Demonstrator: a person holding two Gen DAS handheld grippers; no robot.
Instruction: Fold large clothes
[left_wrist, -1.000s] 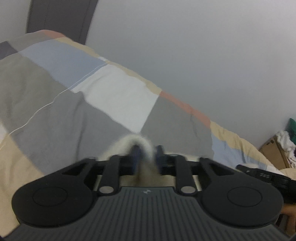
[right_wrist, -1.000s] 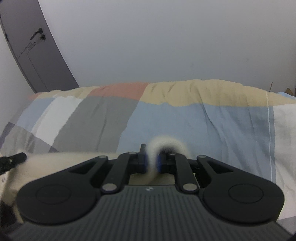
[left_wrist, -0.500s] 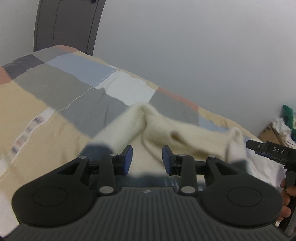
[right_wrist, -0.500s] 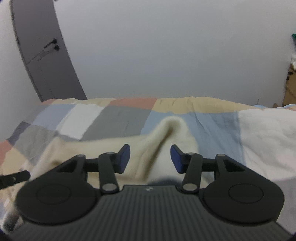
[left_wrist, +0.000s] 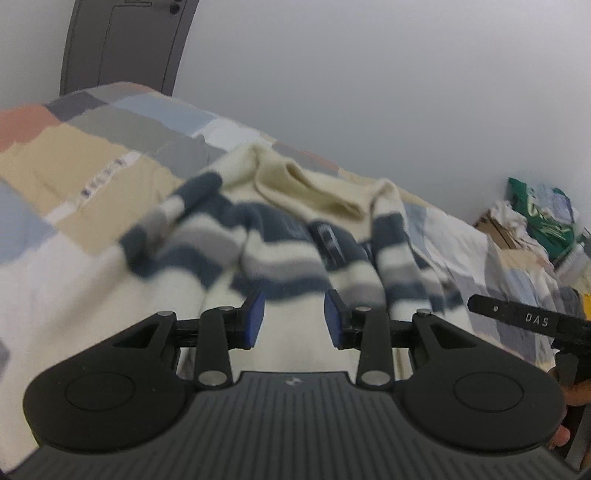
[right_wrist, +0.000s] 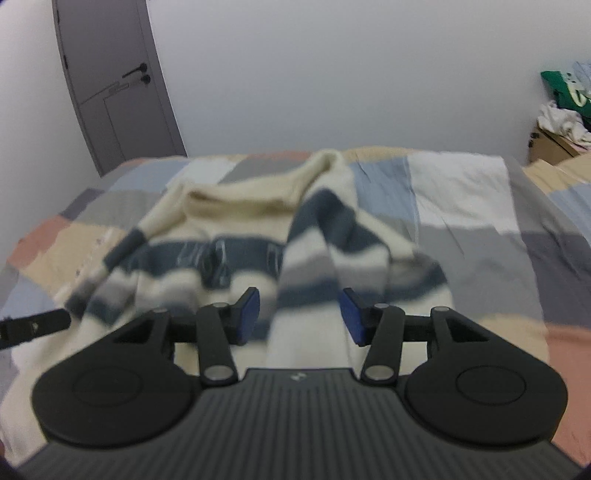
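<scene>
While both tools hover with nothing between their pads, the striped sweater (right_wrist: 236, 236) lies spread on the patchwork bed (right_wrist: 461, 192), collar at the far end, long axis running near to far. The left gripper (left_wrist: 294, 320) and right gripper (right_wrist: 300, 315) have just been opening and stand apart.

Both grippers let go — left gripper (left_wrist: 294, 319), right gripper (right_wrist: 300, 317) — sweater (left_wrist: 273, 236) dropped.

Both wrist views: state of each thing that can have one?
Sweater: lies loose and rumpled on the bed, not yet folded.
Left gripper: open, holds nothing.
Right gripper: open, holds nothing.
Door: shut.
Quilt: spread over the bed.
</scene>
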